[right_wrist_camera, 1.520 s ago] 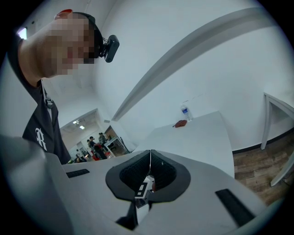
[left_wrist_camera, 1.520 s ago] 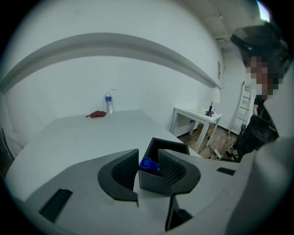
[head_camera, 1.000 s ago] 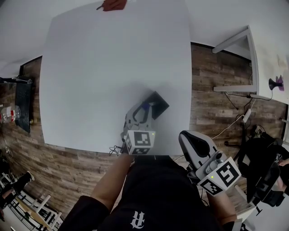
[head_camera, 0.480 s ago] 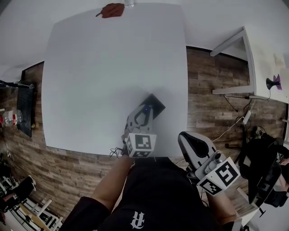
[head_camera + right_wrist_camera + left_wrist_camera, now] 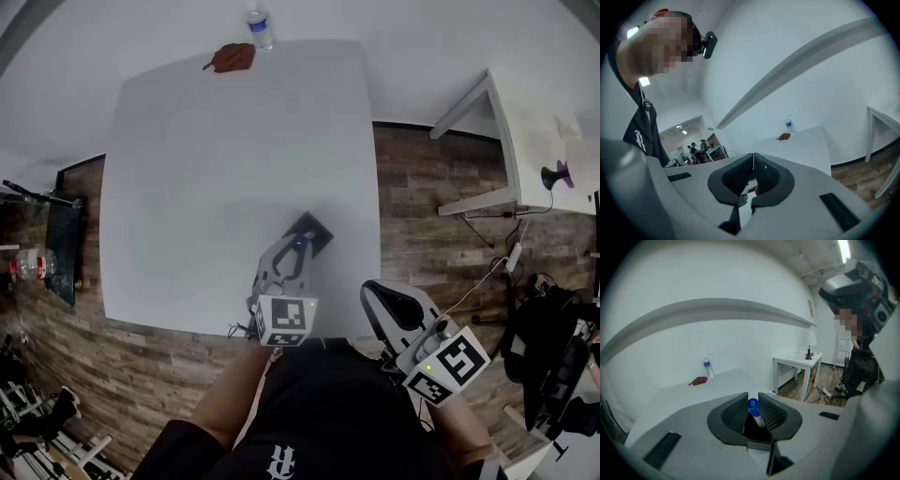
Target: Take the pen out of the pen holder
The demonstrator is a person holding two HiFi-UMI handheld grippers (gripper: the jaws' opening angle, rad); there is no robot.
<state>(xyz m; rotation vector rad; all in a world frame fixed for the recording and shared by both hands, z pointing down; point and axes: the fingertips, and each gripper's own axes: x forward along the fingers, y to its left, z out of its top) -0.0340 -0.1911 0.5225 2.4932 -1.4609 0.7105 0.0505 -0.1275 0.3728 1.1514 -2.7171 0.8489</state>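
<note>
Pen [image 5: 754, 411] clamped in left hand-held gripper [image 5: 753, 398], jaws just closed tighter, right hand-held gripper [image 5: 753, 159] shut, bottle [image 5: 260, 26] beyond

The worktop [image 5: 206, 169] is a plain white square slab, filling the upper middle of the head view, and most of its surface is bare. At its far edge, top centre of the frame, a clear water bottle [image 5: 260, 25] stands upright. Just beside it, down and to the left, lies a small reddish-brown thing [image 5: 232, 57], flat and crumpled-looking; what it is I cannot tell. Well apart from those two, in the lower right part of the worktop and near its front edge, sits a black, square-sided pen holder [image 5: 317, 230]. The worktop stands on a brown wood-plank floor [image 5: 422, 197], which shows along its left, right and near sides.
</note>
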